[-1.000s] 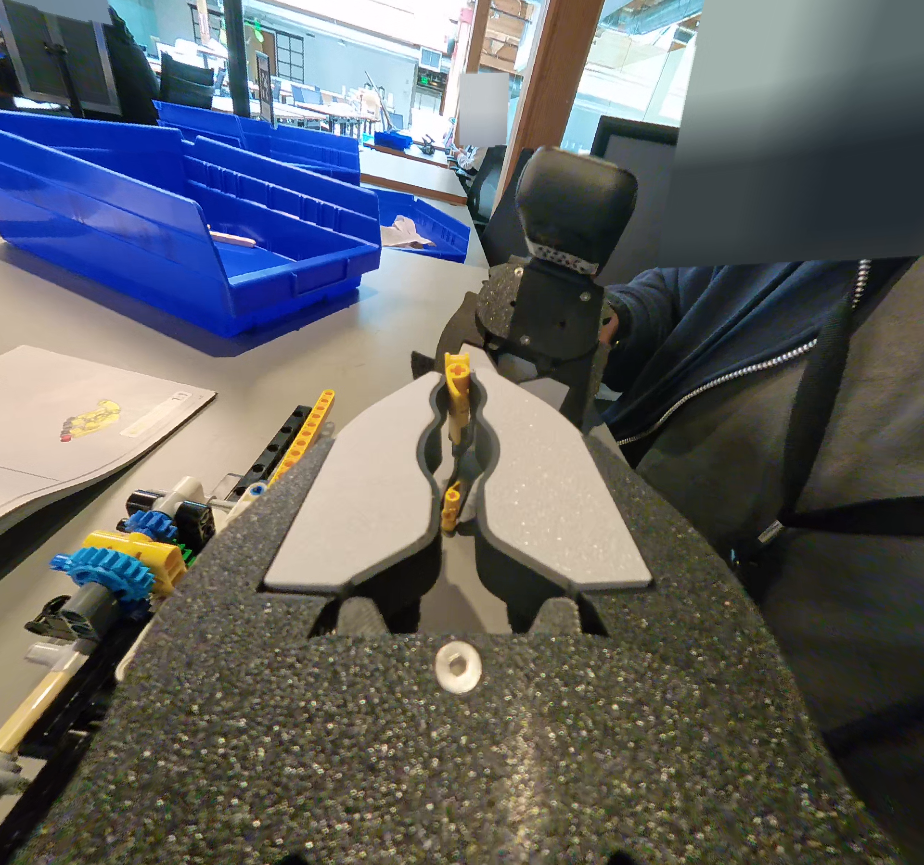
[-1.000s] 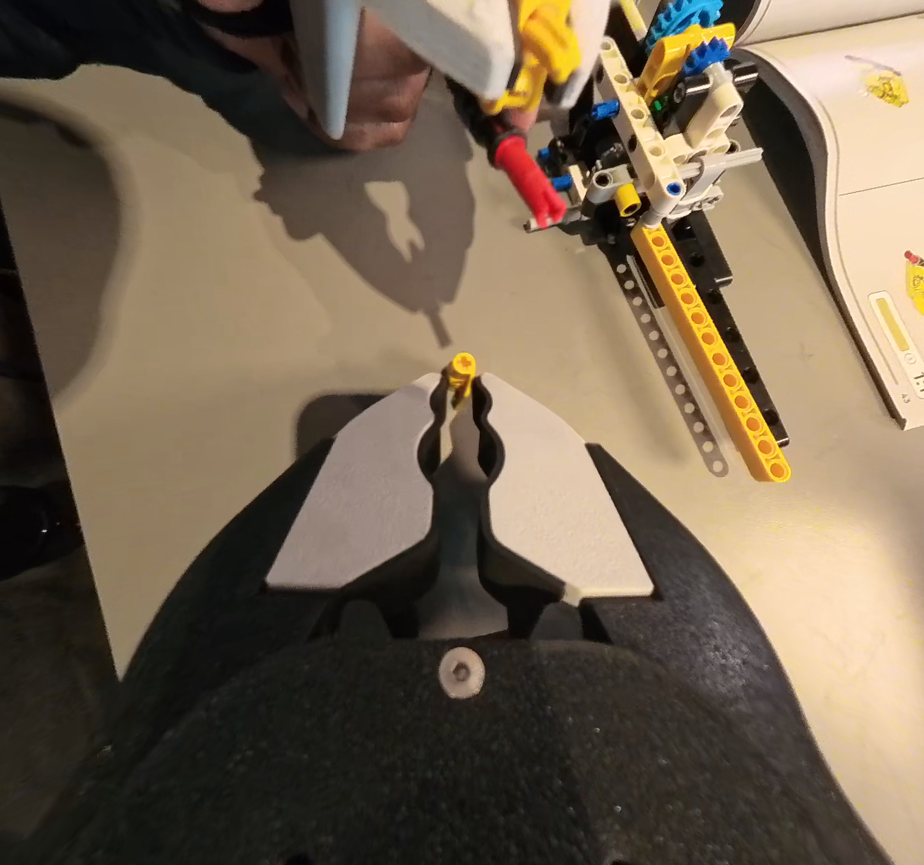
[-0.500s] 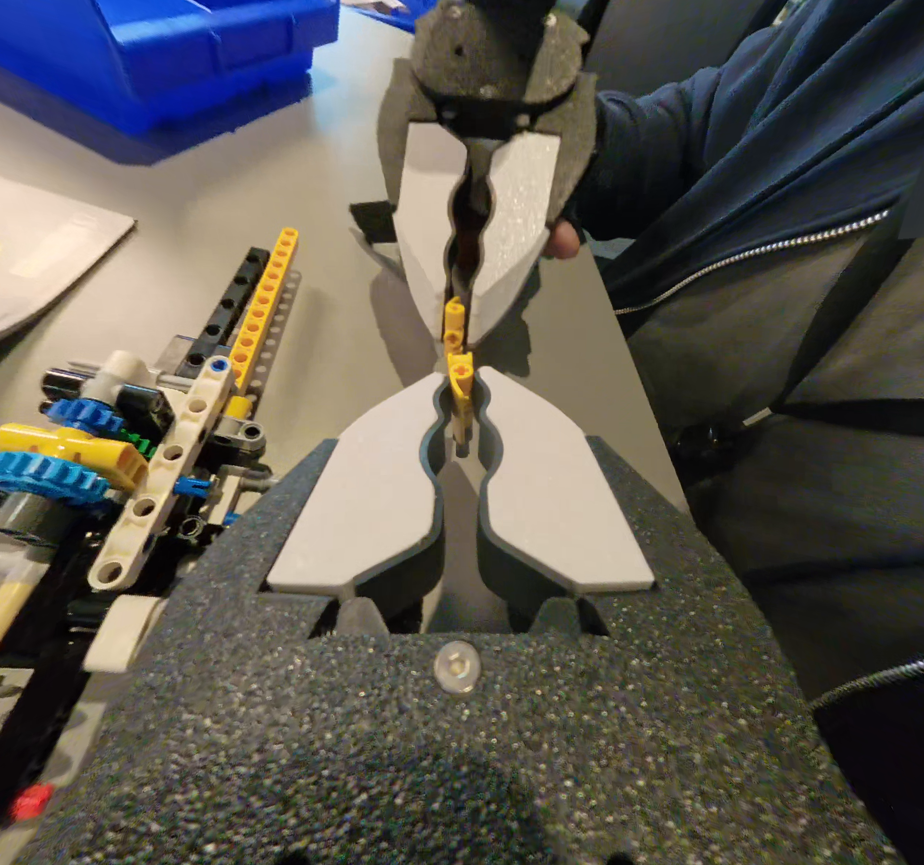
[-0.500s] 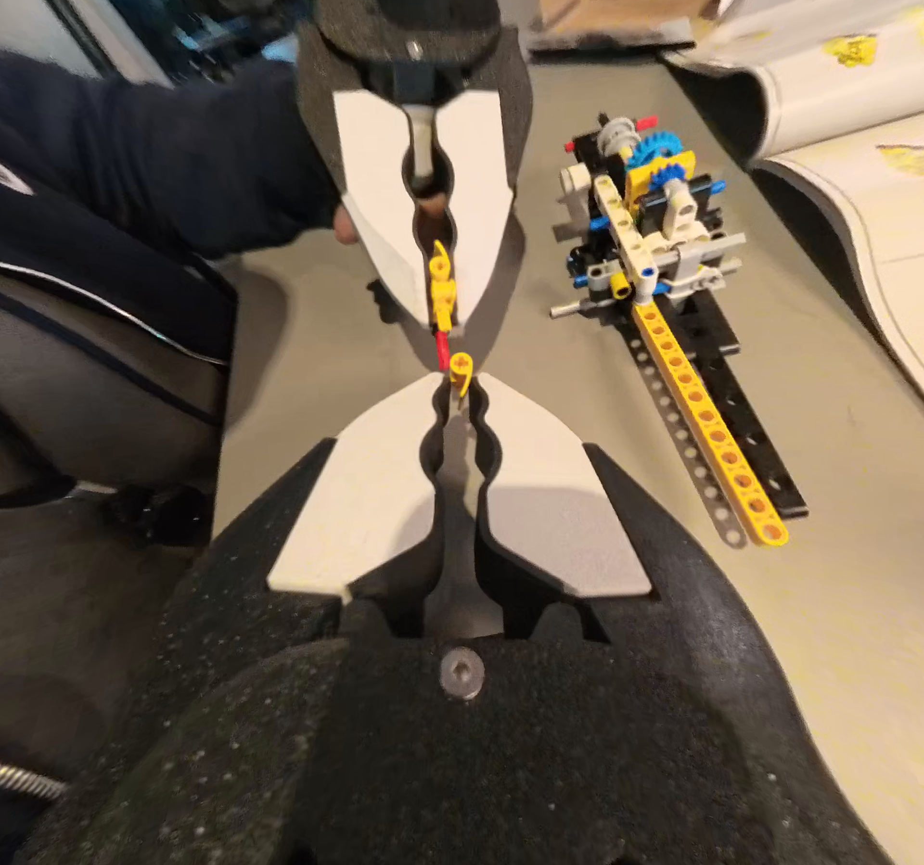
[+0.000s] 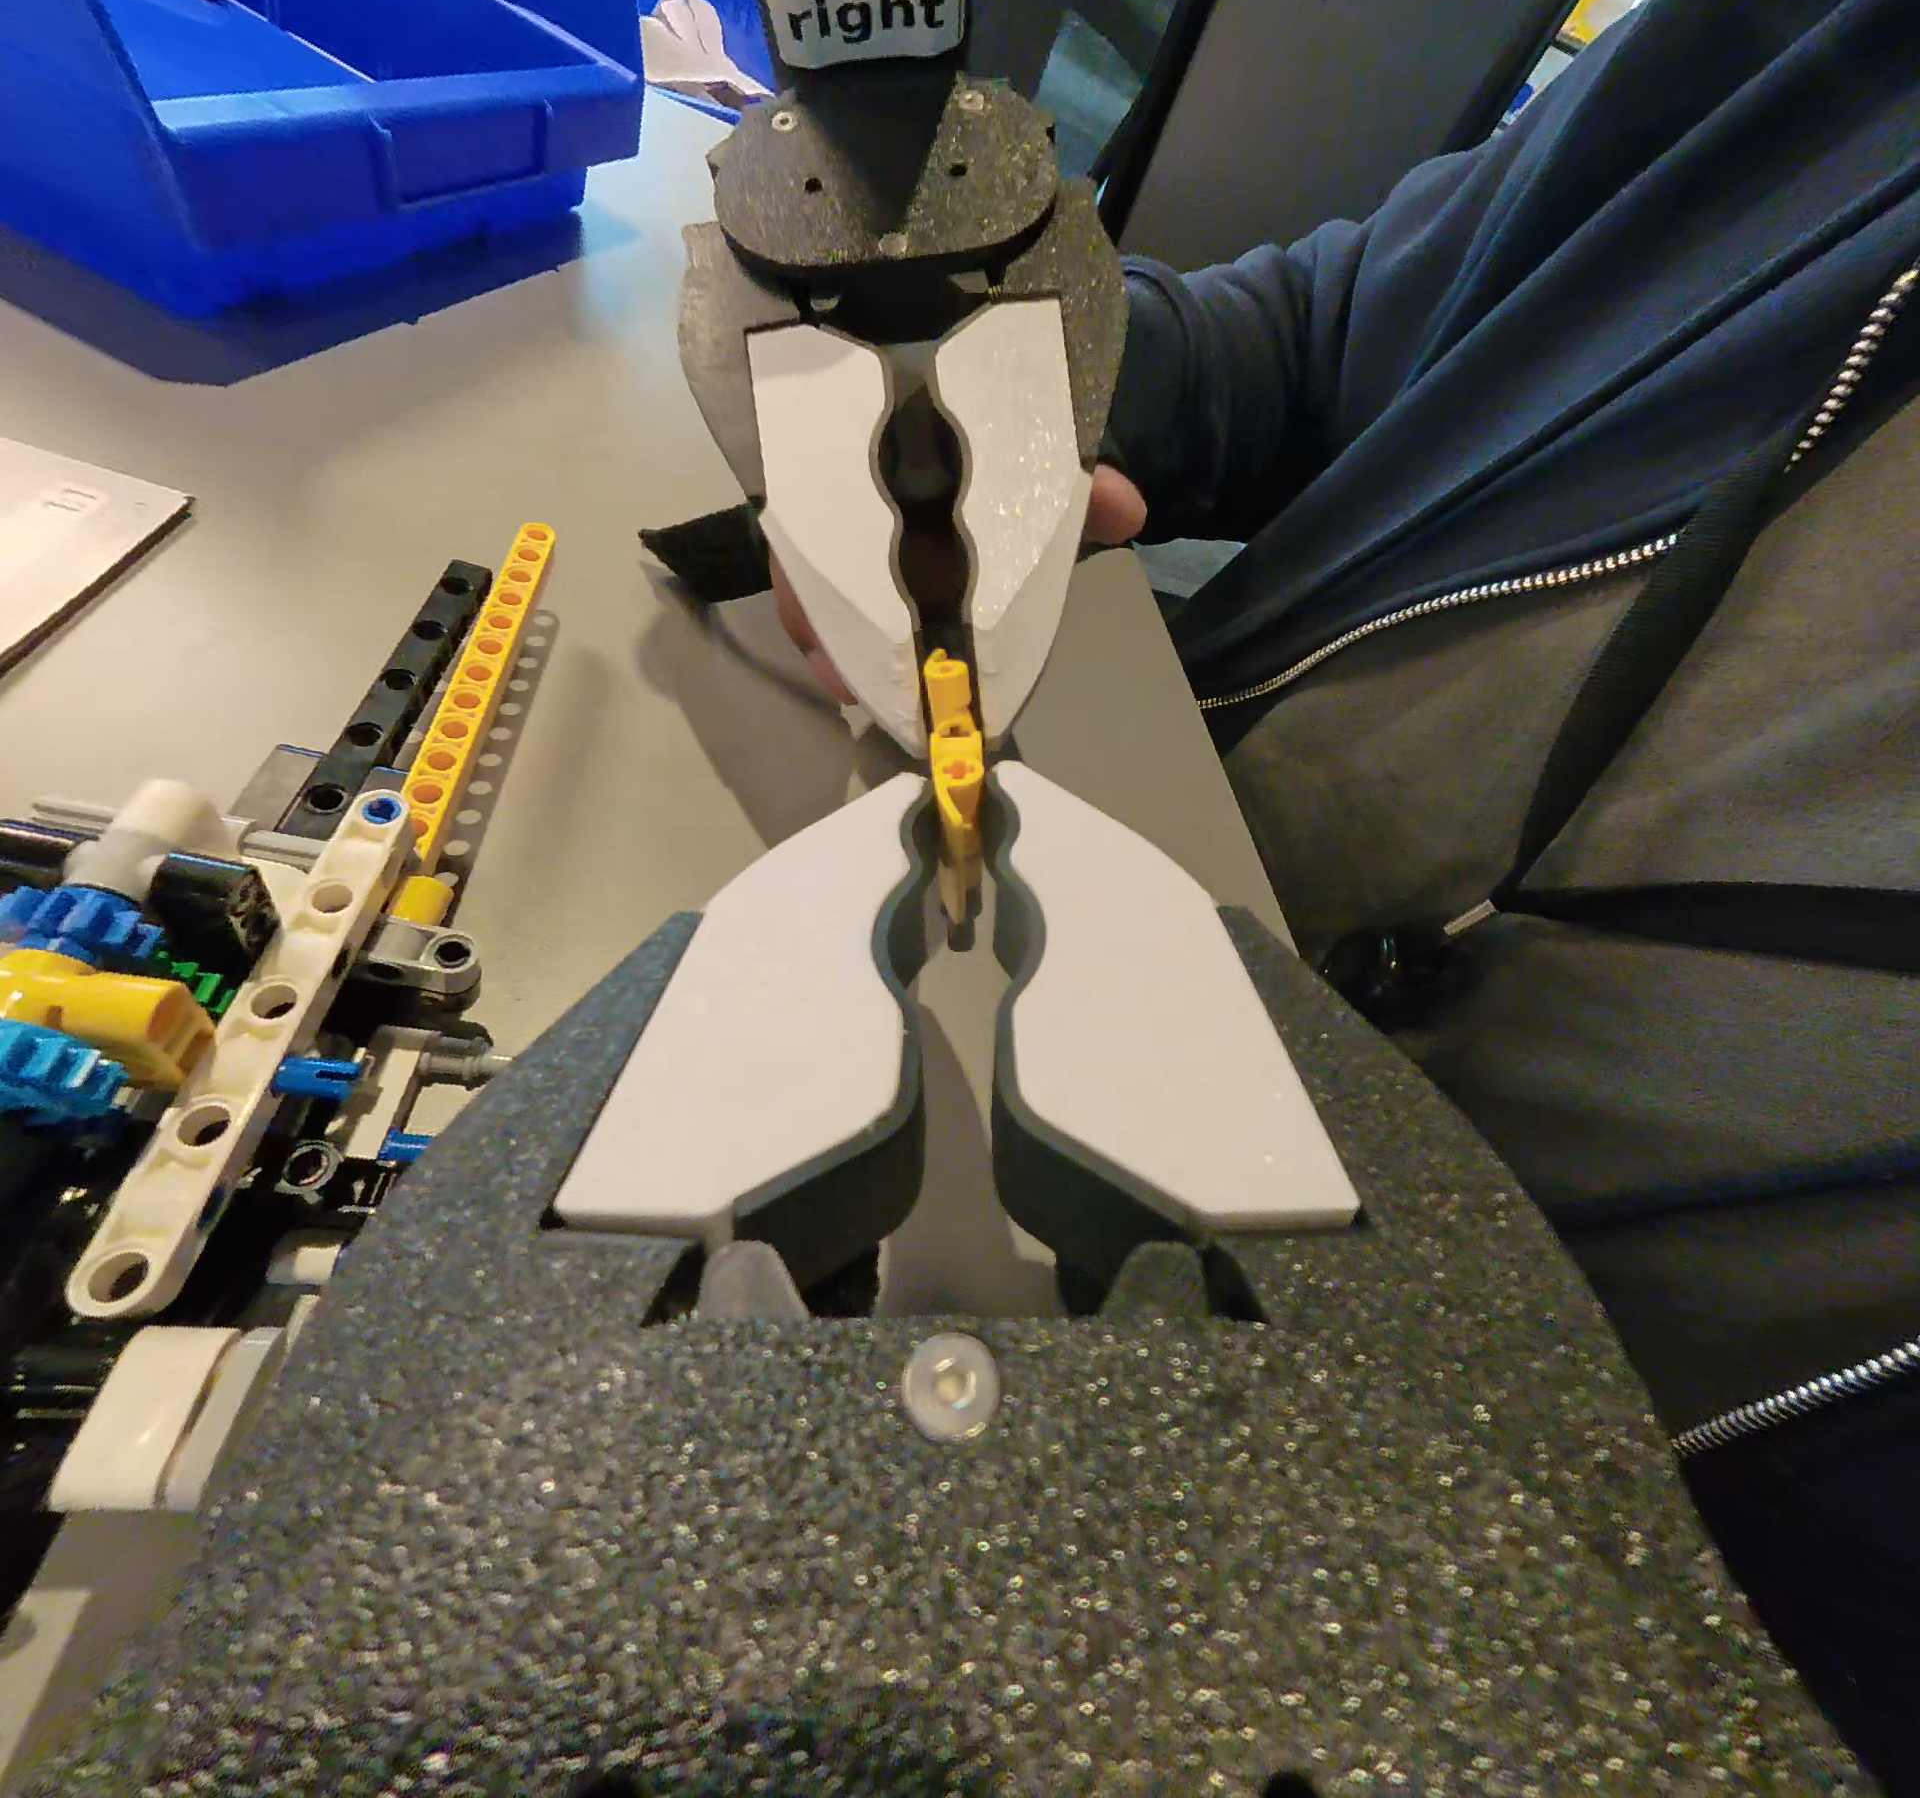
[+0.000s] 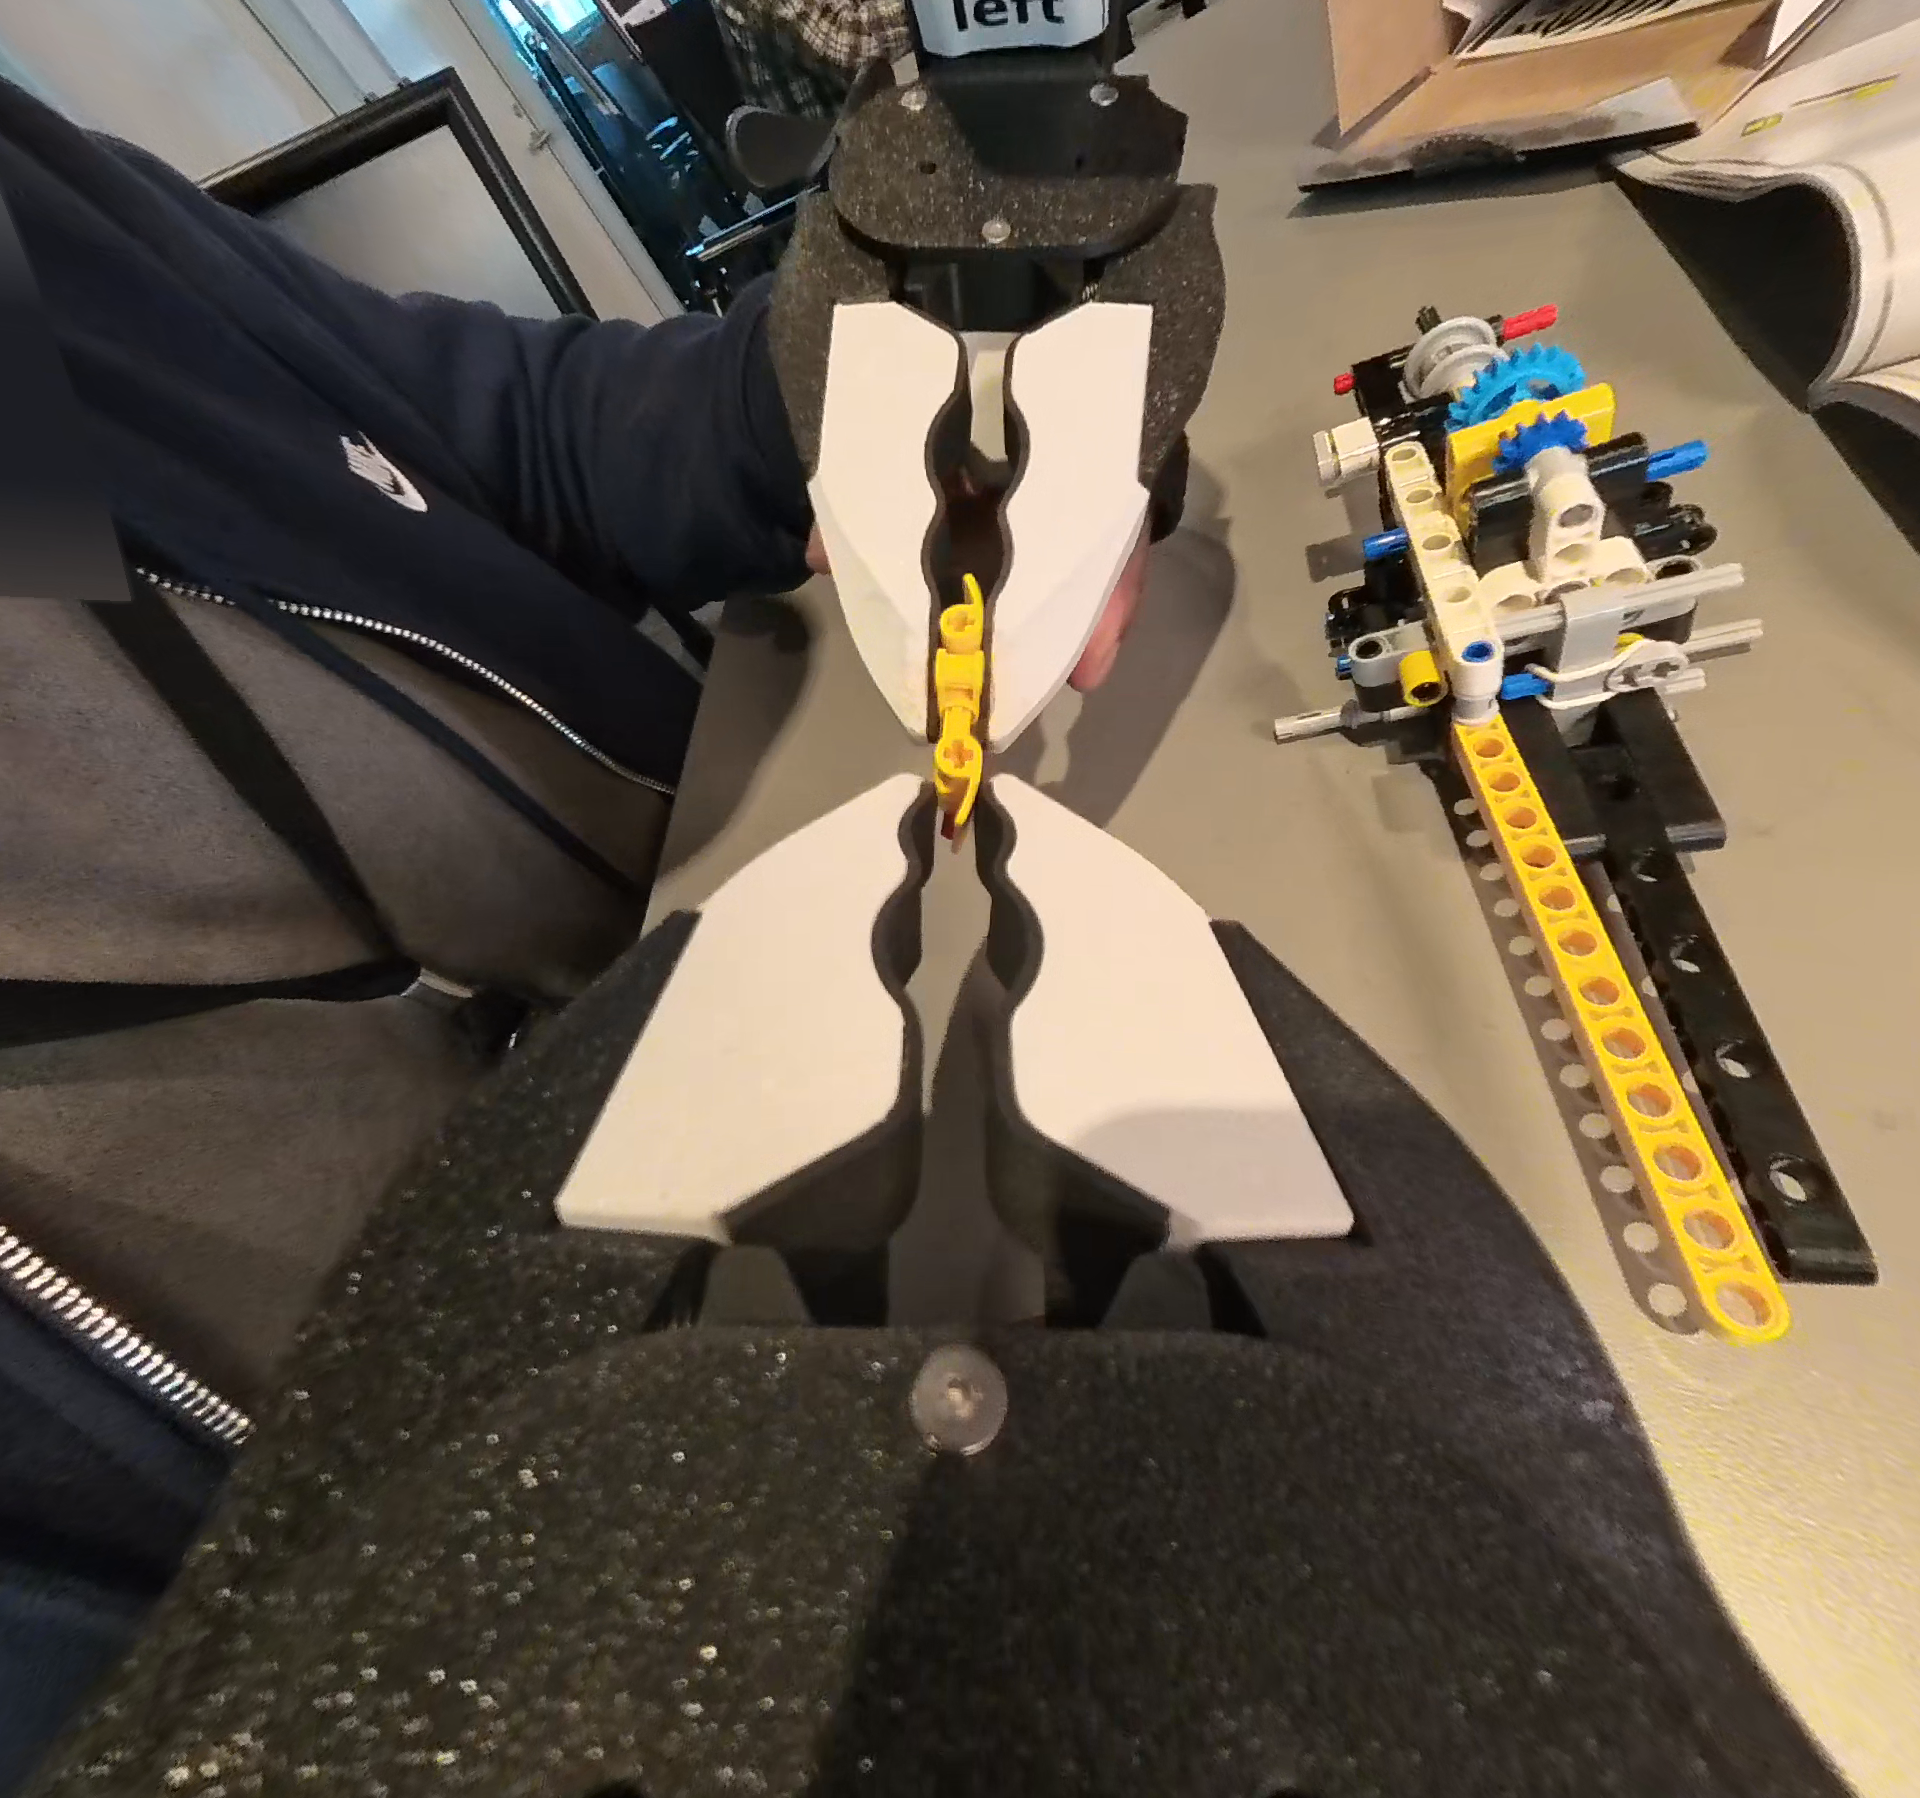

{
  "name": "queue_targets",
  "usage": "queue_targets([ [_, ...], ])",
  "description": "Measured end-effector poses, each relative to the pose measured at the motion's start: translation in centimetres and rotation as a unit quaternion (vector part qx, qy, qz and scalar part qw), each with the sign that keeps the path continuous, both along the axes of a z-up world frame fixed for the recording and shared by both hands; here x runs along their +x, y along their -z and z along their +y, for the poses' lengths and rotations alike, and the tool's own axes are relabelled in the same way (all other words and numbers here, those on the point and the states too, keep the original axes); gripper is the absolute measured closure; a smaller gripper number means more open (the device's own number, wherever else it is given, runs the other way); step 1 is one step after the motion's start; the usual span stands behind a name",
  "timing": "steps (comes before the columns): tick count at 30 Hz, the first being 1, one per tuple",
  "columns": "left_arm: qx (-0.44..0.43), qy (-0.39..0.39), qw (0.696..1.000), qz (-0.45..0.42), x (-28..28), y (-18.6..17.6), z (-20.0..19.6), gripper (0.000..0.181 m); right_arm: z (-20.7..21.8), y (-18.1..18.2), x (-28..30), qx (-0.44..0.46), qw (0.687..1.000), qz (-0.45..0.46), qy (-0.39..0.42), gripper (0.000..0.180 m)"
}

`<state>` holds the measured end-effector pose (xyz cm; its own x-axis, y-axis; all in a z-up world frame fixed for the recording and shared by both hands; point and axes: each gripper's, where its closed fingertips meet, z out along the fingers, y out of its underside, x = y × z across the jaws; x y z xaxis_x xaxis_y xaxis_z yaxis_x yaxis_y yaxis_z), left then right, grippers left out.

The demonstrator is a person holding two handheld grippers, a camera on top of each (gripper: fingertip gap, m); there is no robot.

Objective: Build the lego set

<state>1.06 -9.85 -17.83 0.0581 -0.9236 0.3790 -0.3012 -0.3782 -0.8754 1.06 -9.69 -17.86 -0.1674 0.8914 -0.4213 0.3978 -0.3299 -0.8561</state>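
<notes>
- Grey tabletop (image 5: 260, 543) fills the left wrist view, with blue bins (image 5: 312, 86) behind and an open booklet (image 5: 62, 522) at the left edge.
- Left gripper (image 5: 961, 792) is clenched on a small yellow connector (image 5: 958, 782); the tan axle (image 5: 958, 891) through it runs back between the fingers.
- Right gripper (image 5: 951, 709) faces it tip to tip, pinching a second yellow connector (image 5: 945, 694) that touches the first.
- Partly built chassis (image 5: 260, 917) lies on the table to the left, its long yellow beam (image 5: 478, 668) pointing away.
- Right wrist view: right gripper (image 6: 956, 792) grips its connector (image 6: 956, 774) at the very tips; a dark red sliver shows just behind it.
- Left gripper (image 6: 956, 709) opposite holds its connector (image 6: 961, 668); both pieces meet in mid-air, above the table.
- Chassis (image 6: 1507, 553) sits well apart to the right, with the yellow beam (image 6: 1610, 1021) pointing toward the camera and blue gears (image 6: 1517, 408) at the far end.
- Handling, my judgement: pieces are tiny, light, rigid and smooth plastic, so they may pivot or pop out under a tip pinch. Hold across the flat sides, close to the joint, and push straight along the axle.
</notes>
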Motion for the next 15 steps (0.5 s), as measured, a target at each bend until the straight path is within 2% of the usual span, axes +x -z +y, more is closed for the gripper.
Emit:
queue_targets([
  [15, -0.016, 0.008, 1.0, 0.011, 0.21, 0.38, -0.26, 0.173, -0.35, 0.49, -0.09, 0.007, 1.0, -0.017, -0.007, 0.173],
])
